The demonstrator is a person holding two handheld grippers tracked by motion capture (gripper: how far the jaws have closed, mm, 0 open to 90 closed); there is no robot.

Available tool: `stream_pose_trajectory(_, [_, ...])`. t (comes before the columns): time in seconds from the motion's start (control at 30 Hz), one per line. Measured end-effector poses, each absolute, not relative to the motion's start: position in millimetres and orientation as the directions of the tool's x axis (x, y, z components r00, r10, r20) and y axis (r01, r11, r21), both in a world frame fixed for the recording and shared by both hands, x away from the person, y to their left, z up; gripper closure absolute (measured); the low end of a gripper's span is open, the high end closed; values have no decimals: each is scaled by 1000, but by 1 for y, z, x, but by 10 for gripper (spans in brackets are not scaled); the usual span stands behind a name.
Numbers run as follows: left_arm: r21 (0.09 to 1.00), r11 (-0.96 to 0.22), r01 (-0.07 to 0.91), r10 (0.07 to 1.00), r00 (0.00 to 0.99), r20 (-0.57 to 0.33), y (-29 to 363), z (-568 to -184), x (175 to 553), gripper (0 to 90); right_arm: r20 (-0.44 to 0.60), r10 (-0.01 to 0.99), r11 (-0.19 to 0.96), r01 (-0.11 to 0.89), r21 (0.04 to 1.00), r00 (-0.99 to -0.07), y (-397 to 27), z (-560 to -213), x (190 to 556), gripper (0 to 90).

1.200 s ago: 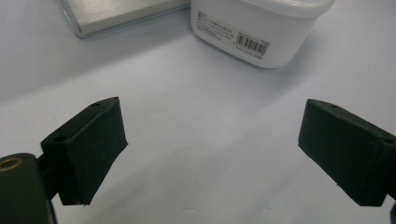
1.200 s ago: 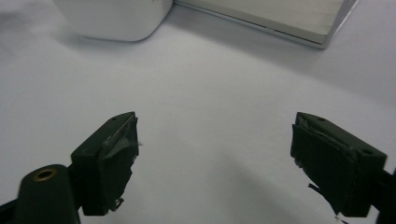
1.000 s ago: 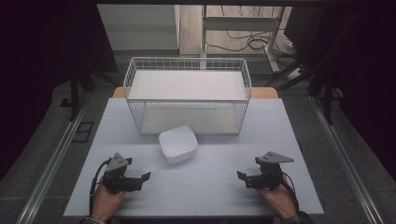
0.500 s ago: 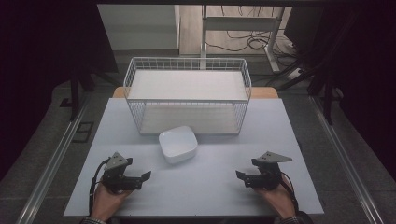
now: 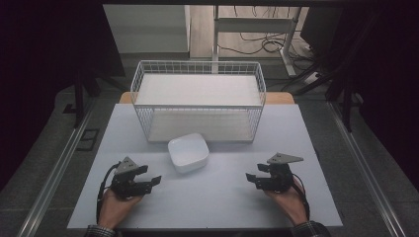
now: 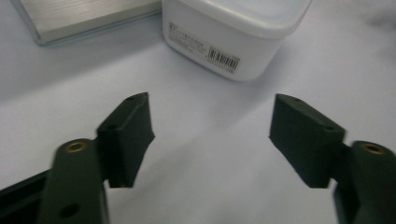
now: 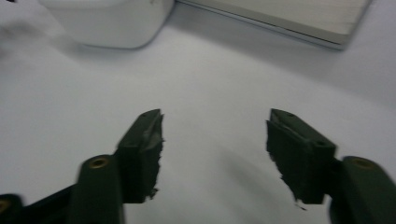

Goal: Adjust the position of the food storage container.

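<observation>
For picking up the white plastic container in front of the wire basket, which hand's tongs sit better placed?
Probably the left tongs: open, pointing at the white rounded plastic container and nearer. The right tongs, also open, sit farther off.

A pale, matte white table carries everything, its surface plain and unmarked across the near half; towards the far edge stands a white wire basket, long side facing the person, with a flat pale panel at its bottom; just in front of the basket's near wall, a little left of centre, sits a white square container with rounded corners, upright; in the left gripper view a small printed label with a barcode shows on the container's side wall; a strip of wood-coloured tabletop peeks out behind the basket.
</observation>
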State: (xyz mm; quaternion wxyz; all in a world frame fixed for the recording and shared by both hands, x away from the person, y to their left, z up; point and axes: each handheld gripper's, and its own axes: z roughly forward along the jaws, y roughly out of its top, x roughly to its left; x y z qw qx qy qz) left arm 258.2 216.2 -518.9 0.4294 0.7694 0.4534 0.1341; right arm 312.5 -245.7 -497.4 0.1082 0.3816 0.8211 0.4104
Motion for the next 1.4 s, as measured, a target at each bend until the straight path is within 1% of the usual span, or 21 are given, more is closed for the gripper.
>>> stream_pose_trajectory(0.03, [781,-219,585,800,566,-199,216,-518,261,338,154,705,369,543,754,-692,-243,-497,315,431])
stream_pose_trajectory(0.1, [779,-227,585,782,586,-213,215,-517,266,343,217,670,361,567,741,-710,-237,-495,324,517])
stream_pose_trajectory(0.13, [778,-229,585,784,585,-209,215,-517,267,390,204,661,386,559,734,-722,-231,-493,328,580])
stream_pose_trajectory(0.17, [778,-226,586,790,577,-205,215,-516,270,390,204,661,386,559,734,-722,-231,-493,328,580])
stream_pose_trajectory(0.2, [777,-216,592,797,566,-210,216,-516,273,474,165,649,430,537,725,-743,-222,-492,335,647])
stream_pose_trajectory(0.23, [777,-205,596,800,559,-217,217,-516,276,474,165,649,430,537,725,-743,-222,-492,335,647])
stream_pose_trajectory(0.27, [776,-188,602,815,536,-219,218,-516,281,572,147,634,458,522,719,-759,-212,-492,342,713])
stream_pose_trajectory(0.3, [776,-188,602,815,536,-219,218,-516,281,617,147,634,458,522,719,-759,-212,-492,342,713])
stream_pose_trajectory(0.33, [776,-186,603,827,523,-208,219,-516,287,672,136,622,475,509,718,-771,-201,-492,349,790])
stream_pose_trajectory(0.37, [776,-186,603,827,523,-208,219,-516,287,716,136,622,475,509,718,-771,-201,-492,349,790])
stream_pose_trajectory(0.4, [774,-186,605,832,516,-204,219,-516,291,716,131,616,482,503,718,-777,-195,-492,352,824])
stream_pose_trajectory(0.43, [771,-185,609,835,511,-203,218,-516,293,774,122,604,492,488,721,-788,-187,-491,357,867])
stream_pose_trajectory(0.47, [769,-195,609,836,513,-194,216,-517,300,852,108,590,505,470,724,-800,-175,-492,363,885])
stream_pose_trajectory(0.5, [769,-195,609,836,513,-194,216,-517,300,888,108,590,505,470,724,-800,-175,-492,363,885])
stream_pose_trajectory(0.6, [758,-210,618,829,523,-196,210,-518,312,897,65,578,535,438,723,-814,-152,-493,373,889])
stream_pose_trajectory(0.67, [757,-214,617,833,521,-189,203,-520,324,898,64,576,538,437,721,-815,-135,-495,382,889])
stream_pose_trajectory(0.8, [759,-212,616,843,508,-177,195,-522,338,898,43,592,541,437,718,-804,-117,-500,397,888])
stream_pose_trajectory(0.93, [761,-208,615,846,503,-175,190,-525,347,898,60,604,520,451,725,-794,-108,-504,410,888])
stream_pose_trajectory(1.03, [760,-213,614,844,508,-175,188,-525,348,899,70,603,517,456,724,-795,-104,-505,413,888])
stream_pose_trajectory(1.17, [762,-204,614,835,516,-192,185,-524,345,900,46,601,543,449,710,-798,-101,-506,409,888])
stream_pose_trajectory(1.4, [755,-234,613,809,553,-198,170,-522,338,900,47,601,551,456,699,-798,-120,-503,391,888])
